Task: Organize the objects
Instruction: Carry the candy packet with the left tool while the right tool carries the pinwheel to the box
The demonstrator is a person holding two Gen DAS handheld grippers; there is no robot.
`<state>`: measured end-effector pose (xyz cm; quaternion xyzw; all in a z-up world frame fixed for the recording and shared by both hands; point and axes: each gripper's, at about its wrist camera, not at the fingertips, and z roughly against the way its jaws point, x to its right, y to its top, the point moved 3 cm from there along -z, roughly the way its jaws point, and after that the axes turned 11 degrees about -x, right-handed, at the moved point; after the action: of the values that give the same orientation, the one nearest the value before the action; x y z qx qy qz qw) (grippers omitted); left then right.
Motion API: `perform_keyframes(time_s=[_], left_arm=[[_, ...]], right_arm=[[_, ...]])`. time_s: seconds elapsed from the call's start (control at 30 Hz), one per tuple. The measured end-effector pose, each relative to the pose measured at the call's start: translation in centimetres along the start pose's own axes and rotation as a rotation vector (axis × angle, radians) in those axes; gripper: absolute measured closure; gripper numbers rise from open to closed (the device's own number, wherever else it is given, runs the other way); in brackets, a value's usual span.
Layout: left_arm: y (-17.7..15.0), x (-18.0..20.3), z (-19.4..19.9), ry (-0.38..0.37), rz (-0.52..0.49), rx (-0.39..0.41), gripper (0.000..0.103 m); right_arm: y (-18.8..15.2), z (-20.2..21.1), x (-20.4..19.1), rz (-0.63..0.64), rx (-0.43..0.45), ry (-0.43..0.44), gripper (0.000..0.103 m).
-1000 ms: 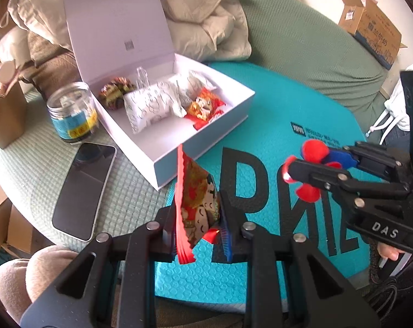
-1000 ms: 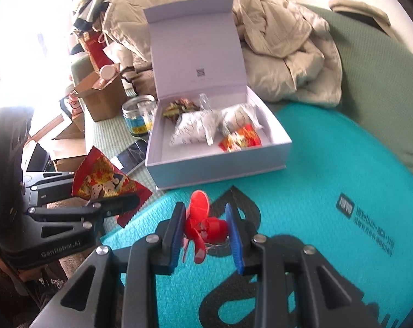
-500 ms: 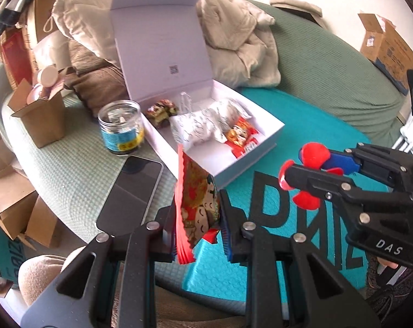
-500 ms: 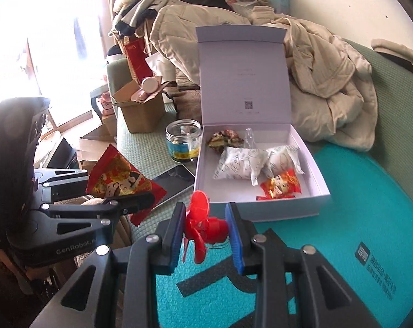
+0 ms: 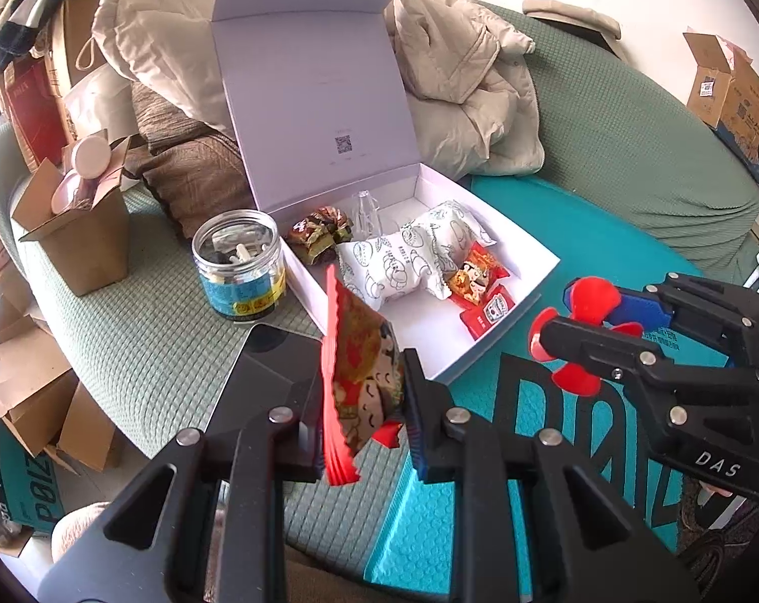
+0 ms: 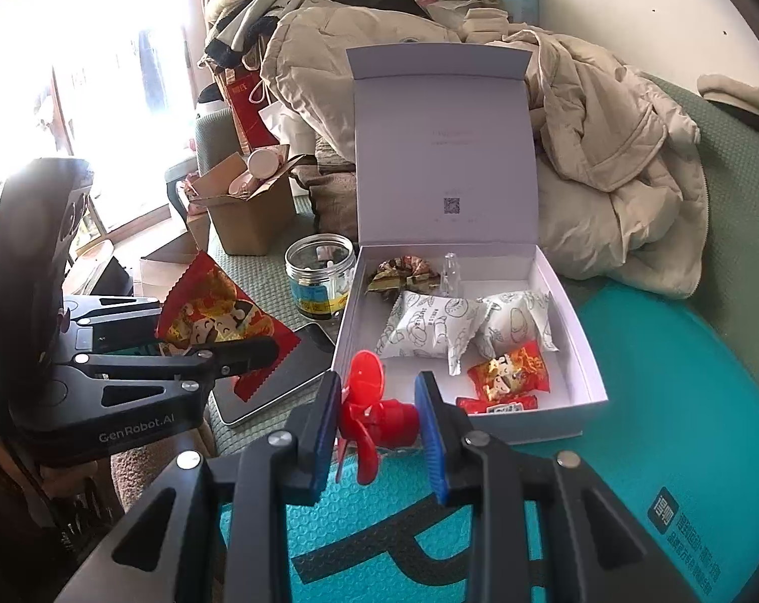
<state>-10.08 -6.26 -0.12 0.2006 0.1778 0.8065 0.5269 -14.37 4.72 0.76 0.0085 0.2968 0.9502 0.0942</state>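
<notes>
While the left gripper (image 5: 364,402) pinches a red printed foil snack packet (image 5: 362,377), the right gripper (image 6: 379,419) clamps a small red plastic fan (image 6: 374,412) near the open white cardboard box's (image 6: 588,374) front edge.

The box (image 6: 575,352) is pale lilac-white inside and out, holding two white packets (image 6: 430,331) printed with grey line drawings, a red and orange snack sachet (image 6: 510,372) and a brown-gold wrapped sweet (image 6: 402,271). The snack packet (image 5: 364,382) is bright red with a zigzag edge and a gold cartoon print — the small fan (image 6: 374,412) is plain red. Beneath them lie a teal bubble mailer (image 5: 595,251) with black lettering and a sage-green waffle-textured cover (image 5: 143,341) — the jar (image 5: 239,266) is clear with a blue and yellow label.
</notes>
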Motion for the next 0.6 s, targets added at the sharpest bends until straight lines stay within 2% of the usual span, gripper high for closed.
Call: perform_keyframes(time_s=[0.4, 0.6], left_arm=[[5.1, 1.6, -1.9, 0.000, -0.052, 0.007, 0.080], [7.4, 3.3, -2.0, -0.009, -0.111, 0.035, 0.080]], right_arm=[[1.8, 0.3, 4.1, -0.042, 0.029, -0.054, 0.073], [2.8, 0.7, 6.2, -0.060, 0.038, -0.092, 0.073]])
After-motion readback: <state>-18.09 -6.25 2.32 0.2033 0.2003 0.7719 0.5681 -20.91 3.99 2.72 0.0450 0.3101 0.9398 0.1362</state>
